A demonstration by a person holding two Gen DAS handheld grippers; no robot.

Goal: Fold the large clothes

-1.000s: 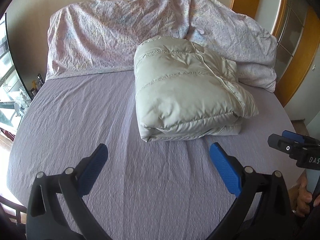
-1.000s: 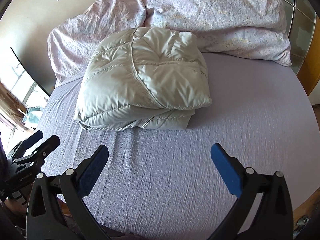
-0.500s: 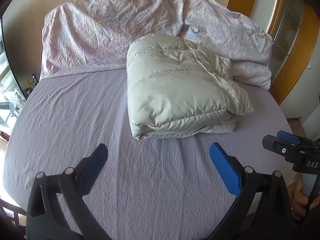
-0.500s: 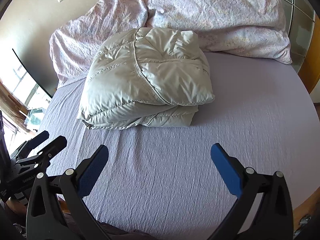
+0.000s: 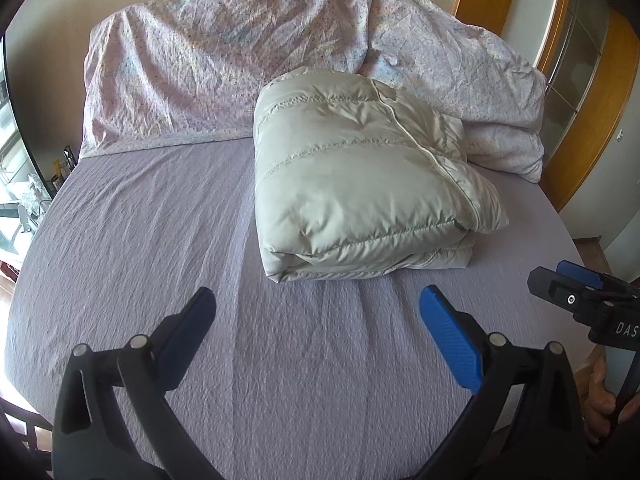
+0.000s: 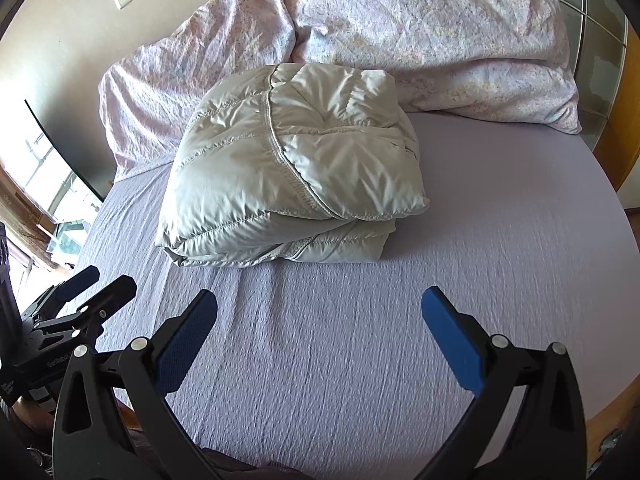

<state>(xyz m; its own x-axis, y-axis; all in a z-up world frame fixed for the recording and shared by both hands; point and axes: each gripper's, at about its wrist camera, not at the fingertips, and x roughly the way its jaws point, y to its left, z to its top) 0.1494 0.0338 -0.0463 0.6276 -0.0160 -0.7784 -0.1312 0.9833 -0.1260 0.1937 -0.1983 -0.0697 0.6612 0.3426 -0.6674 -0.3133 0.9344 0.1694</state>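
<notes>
The padded jacket (image 5: pixel 360 184) lies folded into a compact, layered bundle on the lilac bed sheet (image 5: pixel 140 240), its far edge touching the floral pillows (image 5: pixel 224 68) at the head of the bed. The left gripper (image 5: pixel 316 312) hovers above the sheet near the foot of the bed with its jaws spread wide and nothing between them; the right gripper (image 6: pixel 320 312) hovers beside it in the same condition, jaws apart and empty. Neither tool touches the garment. Judging from the stacked layers visible along the near edge (at least two thick folds, with a seam running diagonally across the top panel), the folding step appears complete or nearly so, and the step in hand is most likely a final check. If further action is required, it calls for bringing both grippers forward to the near edge, pressing the top layer flat, and squaring the right corner, which overhangs the lower layers. The slippery, springy fill may let the bundle spring open.
</notes>
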